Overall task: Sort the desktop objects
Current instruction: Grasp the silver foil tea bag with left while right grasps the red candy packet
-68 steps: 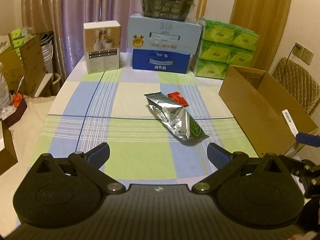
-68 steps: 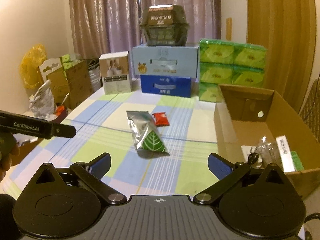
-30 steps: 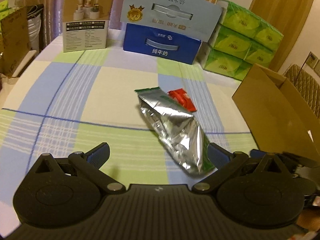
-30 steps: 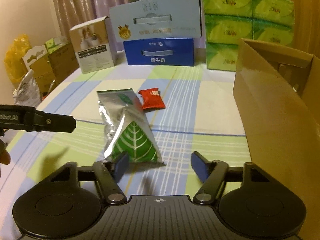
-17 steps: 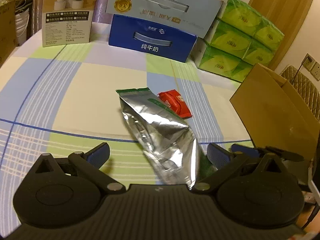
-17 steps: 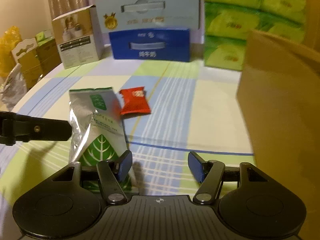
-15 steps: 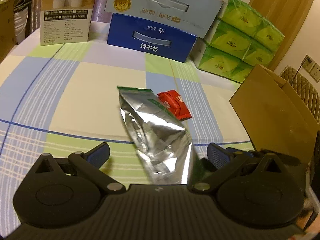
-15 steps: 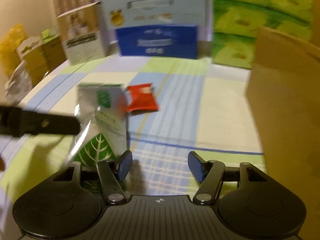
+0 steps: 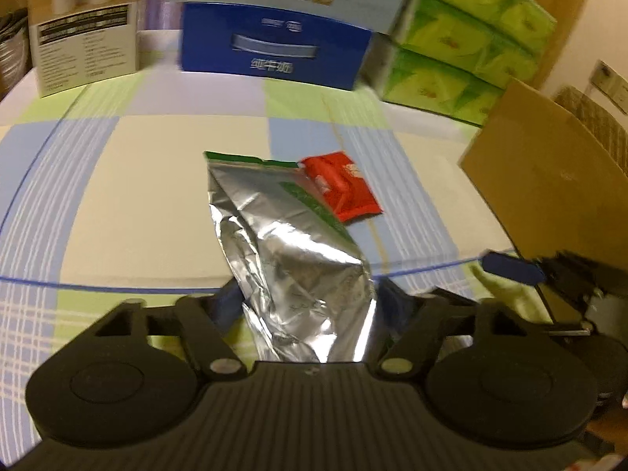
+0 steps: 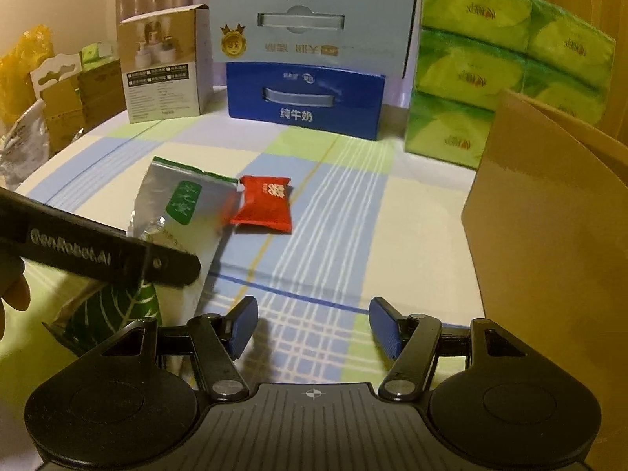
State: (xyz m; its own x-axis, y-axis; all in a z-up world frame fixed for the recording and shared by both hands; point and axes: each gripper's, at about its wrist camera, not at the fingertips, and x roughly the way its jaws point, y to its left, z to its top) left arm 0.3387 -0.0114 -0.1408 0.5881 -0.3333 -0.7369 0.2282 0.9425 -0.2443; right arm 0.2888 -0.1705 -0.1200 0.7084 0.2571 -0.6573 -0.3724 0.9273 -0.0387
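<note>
A silver foil bag [image 9: 290, 251] with a green leaf print lies on the checked tablecloth. Its near end sits between the fingers of my left gripper [image 9: 310, 302], which is shut on it. A small red packet [image 9: 341, 184] rests against the bag's far right side. In the right wrist view the silver foil bag [image 10: 176, 204] is at the left, partly behind the left gripper's black arm [image 10: 98, 251], and the red packet [image 10: 265, 204] lies beside it. My right gripper [image 10: 314, 327] is open over bare cloth, to the right of the bag, holding nothing.
An open cardboard box [image 10: 549, 235] stands at the right edge of the table. At the back are a blue milk carton [image 10: 306, 98] with a pale carton on top, green tissue packs [image 10: 490, 70] and a white product box [image 10: 165, 74]. Clutter sits off the table to the left.
My left gripper moved forward and its fingers closed on the bag's near end. My right gripper, which was at the bag's near end, now stands open to the right of it.
</note>
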